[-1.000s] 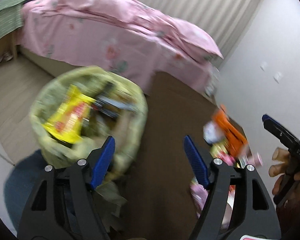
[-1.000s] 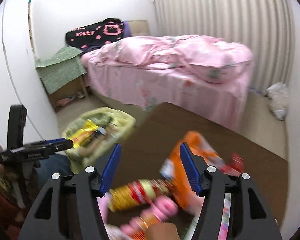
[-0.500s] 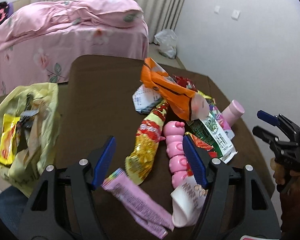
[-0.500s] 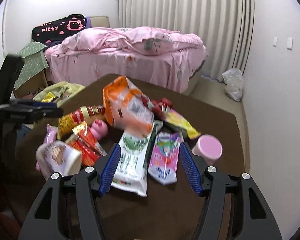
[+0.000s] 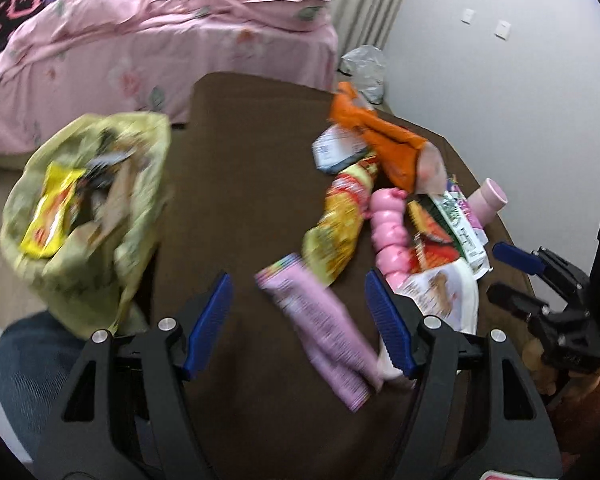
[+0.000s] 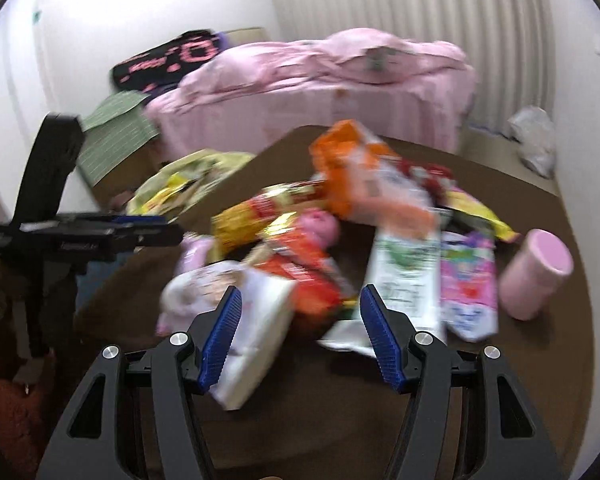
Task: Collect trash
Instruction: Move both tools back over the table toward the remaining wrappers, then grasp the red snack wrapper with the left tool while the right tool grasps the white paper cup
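Observation:
A pile of snack wrappers lies on the brown table: an orange bag, a yellow-red packet, a pink bottle and a pink cup. My left gripper is open above a pink wrapper lying between its fingers, not pressed. A yellow-green trash bag with wrappers inside hangs off the table's left edge. My right gripper is open low over a white wrapper and a red wrapper, beside a white-green packet.
A bed with a pink cover stands behind the table. A white plastic bag lies on the floor by the curtain. A green cloth covers a low stand at the left. A person's blue-clad leg is under the trash bag.
The left view swung from the trash bag to the pile, then back left, so the pink wrapper now lies between its fingers. The right gripper sank closer to the wrappers.

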